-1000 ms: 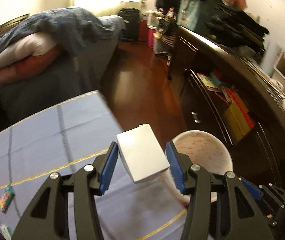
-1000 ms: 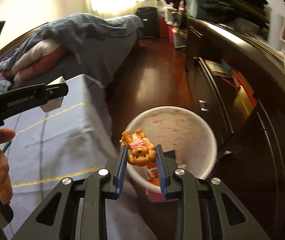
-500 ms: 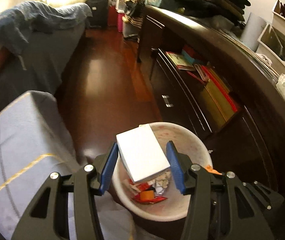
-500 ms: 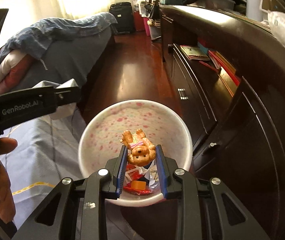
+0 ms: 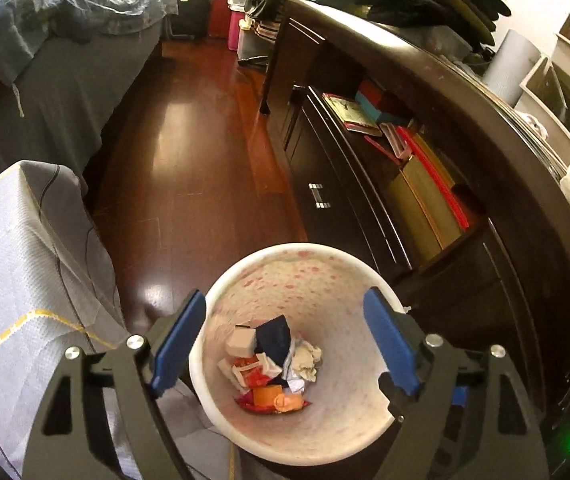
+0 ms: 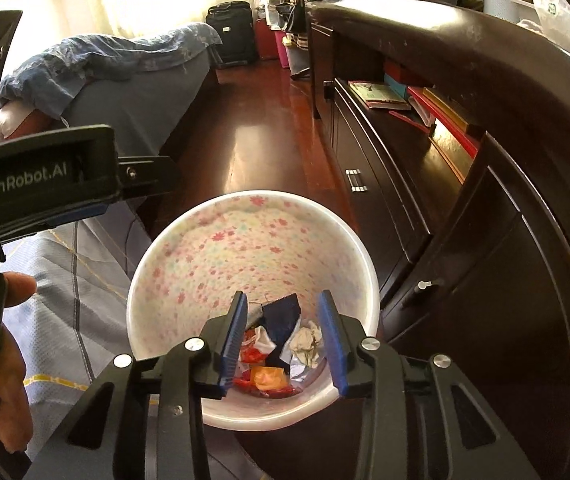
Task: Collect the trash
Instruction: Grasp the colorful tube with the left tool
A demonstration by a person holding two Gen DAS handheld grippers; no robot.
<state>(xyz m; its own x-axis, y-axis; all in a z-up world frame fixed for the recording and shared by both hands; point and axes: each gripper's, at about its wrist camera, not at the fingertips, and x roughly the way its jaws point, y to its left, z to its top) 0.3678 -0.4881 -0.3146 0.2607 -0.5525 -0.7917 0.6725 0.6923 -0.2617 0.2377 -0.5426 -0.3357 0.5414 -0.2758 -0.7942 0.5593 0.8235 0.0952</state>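
Both tongs hang over the white waste bin (image 5: 241,276) with its pink flower print, pointing down into it. The left tongs (image 5: 285,344) have just been opening and now stand wide apart, with nothing between the blue pads; the small white box (image 5: 241,340) lies below them among the trash at the bottom of the bin. The right tongs (image 6: 285,340) have also just been opening and stand apart by a narrower gap, gripping nothing. Beneath them sit a dark blue wrapper (image 6: 281,316), a crumpled paper ball (image 6: 307,344) and red and orange packets (image 6: 267,378). The table (image 5: 17,256), draped in a blue-grey cloth, lies to the left of both tongs, touching the bin. A dark dresser (image 6: 505,200) stands to the right.
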